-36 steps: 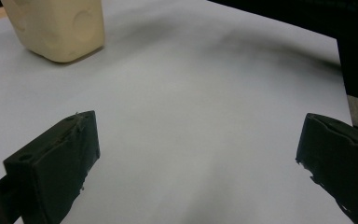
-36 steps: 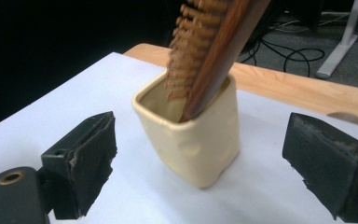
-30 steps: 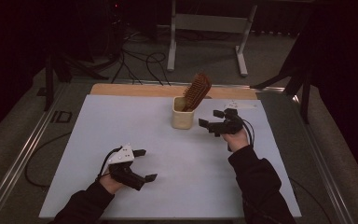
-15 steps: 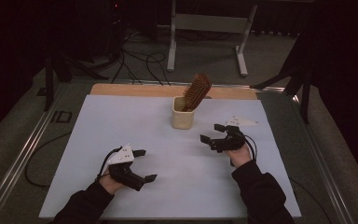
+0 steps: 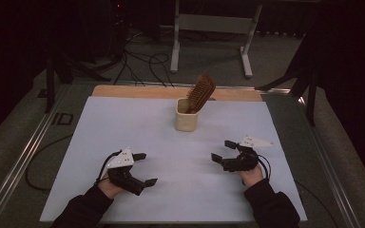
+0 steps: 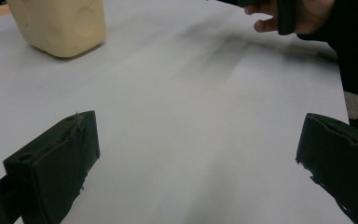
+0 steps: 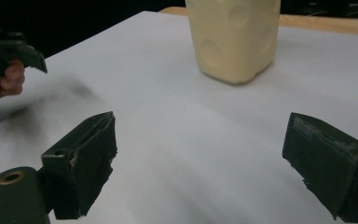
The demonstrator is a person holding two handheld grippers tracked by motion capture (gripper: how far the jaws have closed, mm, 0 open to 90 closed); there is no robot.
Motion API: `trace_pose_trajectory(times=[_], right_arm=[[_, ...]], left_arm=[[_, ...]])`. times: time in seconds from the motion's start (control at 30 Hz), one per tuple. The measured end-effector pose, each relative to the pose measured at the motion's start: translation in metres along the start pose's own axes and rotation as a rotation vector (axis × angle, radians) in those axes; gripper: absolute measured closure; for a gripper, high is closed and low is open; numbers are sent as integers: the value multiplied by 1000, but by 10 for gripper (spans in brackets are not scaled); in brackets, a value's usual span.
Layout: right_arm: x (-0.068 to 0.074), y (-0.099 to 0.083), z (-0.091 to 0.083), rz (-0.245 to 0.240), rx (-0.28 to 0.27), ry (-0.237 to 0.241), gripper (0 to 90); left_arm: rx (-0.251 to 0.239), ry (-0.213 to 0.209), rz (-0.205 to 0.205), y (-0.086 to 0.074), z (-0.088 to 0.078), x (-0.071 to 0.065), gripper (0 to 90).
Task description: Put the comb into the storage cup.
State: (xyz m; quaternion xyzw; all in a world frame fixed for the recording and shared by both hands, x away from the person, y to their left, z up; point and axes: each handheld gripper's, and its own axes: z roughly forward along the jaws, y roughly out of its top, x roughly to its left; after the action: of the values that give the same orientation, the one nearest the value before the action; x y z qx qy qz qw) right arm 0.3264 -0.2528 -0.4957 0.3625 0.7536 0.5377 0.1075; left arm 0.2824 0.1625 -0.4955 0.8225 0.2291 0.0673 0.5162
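A cream cup (image 5: pixel 186 120) stands upright at the back middle of the white table sheet (image 5: pixel 123 128), with a brown wooden hairbrush (image 5: pixel 201 92) leaning out of it, bristle head up. The same cup (image 6: pixel 58 25) appears far off in the left gripper view and closer in the right gripper view (image 7: pixel 235 37). My left gripper (image 5: pixel 145 168) rests low at the front left, open, nothing between its jaws. At the front right my right gripper (image 5: pixel 222 151) is also open and holds nothing, pointing left toward the table's middle.
A wooden strip (image 5: pixel 138 91) runs along the table's far edge. Metal rails (image 5: pixel 24 156) flank the table. Cables (image 5: pixel 142 61) and a stand's legs (image 5: pixel 176 47) lie on the floor behind. In the left gripper view the person's other hand (image 6: pixel 298 14) shows at top right.
My right gripper has drawn back from beside the cup toward the front right of the table, staying open. The left gripper has not moved.
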Motion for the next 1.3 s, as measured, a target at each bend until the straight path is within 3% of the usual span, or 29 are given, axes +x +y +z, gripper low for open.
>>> trace_pose_trajectory(times=[0.4,0.57,0.73,1.3], right_arm=[[13,-24,-23,-46,36,-22,97],[14,-30,-32,-54,39,-30,98],[16,-34,-35,-71,54,-53,98],[12,-37,-36,-83,74,-86,101]], left_arm=[[28,46,3,-19,-26,3,0],[25,90,-21,-29,-43,6,0],[9,106,-57,-36,-54,9,0],[0,156,-73,-43,-56,9,0]])
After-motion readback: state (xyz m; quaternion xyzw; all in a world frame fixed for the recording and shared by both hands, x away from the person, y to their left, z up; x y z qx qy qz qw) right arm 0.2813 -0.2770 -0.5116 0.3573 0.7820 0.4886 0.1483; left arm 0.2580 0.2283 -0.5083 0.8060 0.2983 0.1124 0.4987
